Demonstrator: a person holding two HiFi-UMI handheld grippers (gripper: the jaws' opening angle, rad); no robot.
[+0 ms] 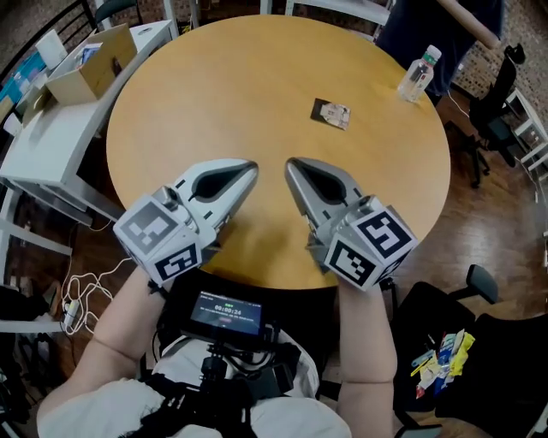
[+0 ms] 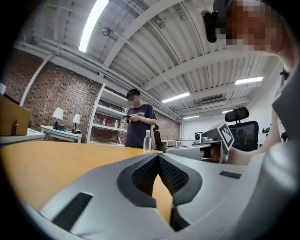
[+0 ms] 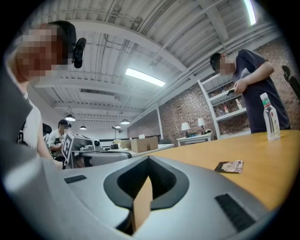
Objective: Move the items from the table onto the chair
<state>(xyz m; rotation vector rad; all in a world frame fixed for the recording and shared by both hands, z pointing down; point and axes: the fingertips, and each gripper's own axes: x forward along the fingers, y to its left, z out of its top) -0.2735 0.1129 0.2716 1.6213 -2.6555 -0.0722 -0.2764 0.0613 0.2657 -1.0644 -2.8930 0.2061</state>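
A small dark packet [image 1: 330, 113] [image 3: 229, 166] lies flat on the round wooden table [image 1: 257, 103], past its middle. A clear water bottle [image 1: 417, 75] [image 2: 147, 140] [image 3: 270, 117] with a white cap stands near the table's far right edge. Both grippers rest side by side at the near edge of the table, pointing level across it. My left gripper [image 1: 251, 171] [image 2: 158, 156] is shut with nothing in it. My right gripper [image 1: 291, 165] [image 3: 148, 159] is shut and holds nothing as well. Both items are well beyond the fingertips.
A black office chair [image 1: 467, 359] with coloured packets on its seat stands at the near right. A white side table [image 1: 60, 128] with a cardboard box [image 1: 90, 67] is on the left. A person [image 1: 437, 26] stands behind the table's far right side.
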